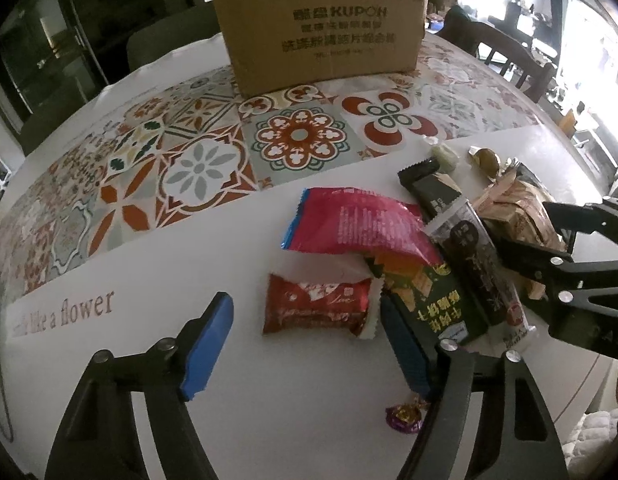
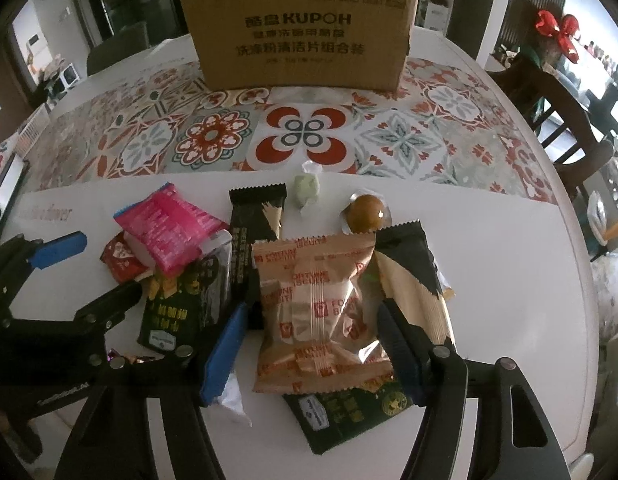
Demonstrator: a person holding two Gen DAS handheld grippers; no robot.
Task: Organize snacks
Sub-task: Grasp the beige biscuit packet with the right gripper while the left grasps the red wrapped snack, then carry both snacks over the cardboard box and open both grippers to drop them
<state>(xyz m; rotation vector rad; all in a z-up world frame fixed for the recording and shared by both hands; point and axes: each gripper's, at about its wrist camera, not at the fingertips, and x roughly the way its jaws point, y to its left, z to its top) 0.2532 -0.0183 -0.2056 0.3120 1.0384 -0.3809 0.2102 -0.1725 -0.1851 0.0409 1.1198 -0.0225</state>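
Right wrist view: the right gripper [image 2: 313,340] has its jaws spread on either side of a tan biscuit packet [image 2: 319,312] atop the snack pile near the table's [image 2: 509,300] front edge, not visibly squeezing it. The left gripper [image 1: 305,332] stands apart around a red packet [image 1: 315,308], and the cardboard box [image 2: 301,32] sits toward the far edge.

One cardboard box [image 2: 299,36], two green cracker packs [image 2: 177,304], two round candies [image 2: 367,208].

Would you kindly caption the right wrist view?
Open right hand-held gripper straddles a tan biscuit packet before the cardboard box.
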